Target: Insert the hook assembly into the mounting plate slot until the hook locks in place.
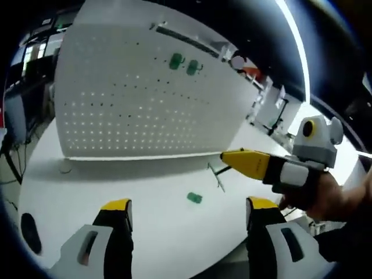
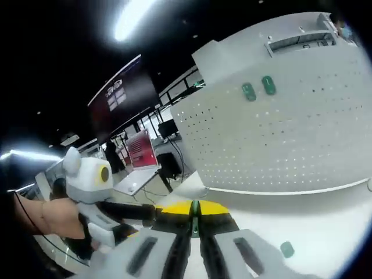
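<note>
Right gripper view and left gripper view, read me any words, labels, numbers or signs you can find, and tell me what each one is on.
No text can be read.
Large dark wall screen: pale marks near its top, too blurred to read.
Red and white standing sign: lettering too small to read.
White perforated pegboard panel with two green hooks: no print seen.

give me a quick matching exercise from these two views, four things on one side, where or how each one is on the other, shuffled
Things:
1. two green hooks
2. loose green piece
3. right gripper
4. left gripper

Places or states:
A. jaws apart, nothing between them
B. lying on the white table
C. mounted high on the white pegboard
D. jaws closed on a thin green-and-metal hook piece

Pairs: 1-C, 2-B, 3-D, 4-A
</note>
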